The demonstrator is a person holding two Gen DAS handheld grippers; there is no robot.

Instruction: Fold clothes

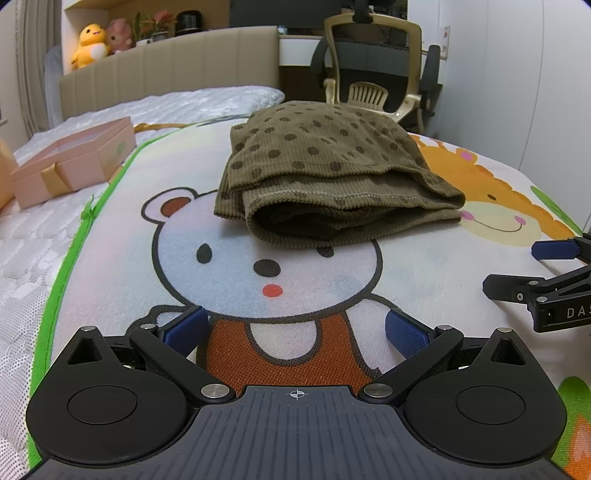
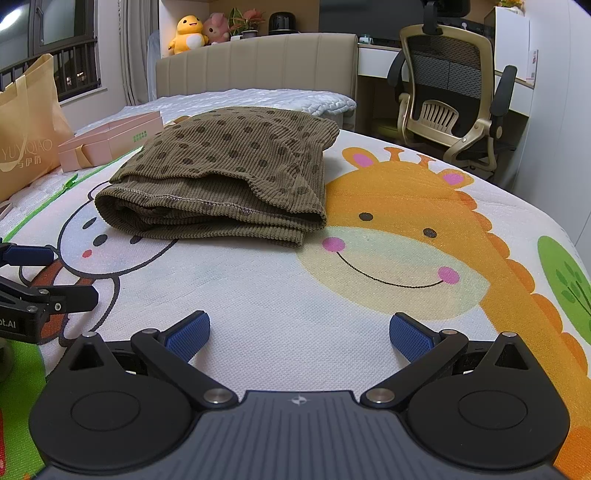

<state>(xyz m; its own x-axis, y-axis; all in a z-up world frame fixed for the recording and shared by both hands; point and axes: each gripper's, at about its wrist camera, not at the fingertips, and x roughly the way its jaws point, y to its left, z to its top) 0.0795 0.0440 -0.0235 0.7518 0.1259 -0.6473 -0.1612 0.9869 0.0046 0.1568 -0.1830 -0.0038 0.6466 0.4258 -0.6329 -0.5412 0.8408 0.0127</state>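
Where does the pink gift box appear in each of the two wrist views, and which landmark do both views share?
Left wrist view: the pink gift box sits at the left edge, on the white mattress, left of the folded brown garment.
Right wrist view: the box is upper left, behind the garment's left corner.
Shared landmark: the yellow plush duck on the shelf behind the headboard.

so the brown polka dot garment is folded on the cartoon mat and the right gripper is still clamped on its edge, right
Not quite. The brown polka dot garment is folded on the cartoon mat, but the right gripper isn't clamped on it: in the right wrist view its jaws stand wide open, empty, short of the garment's near edge.
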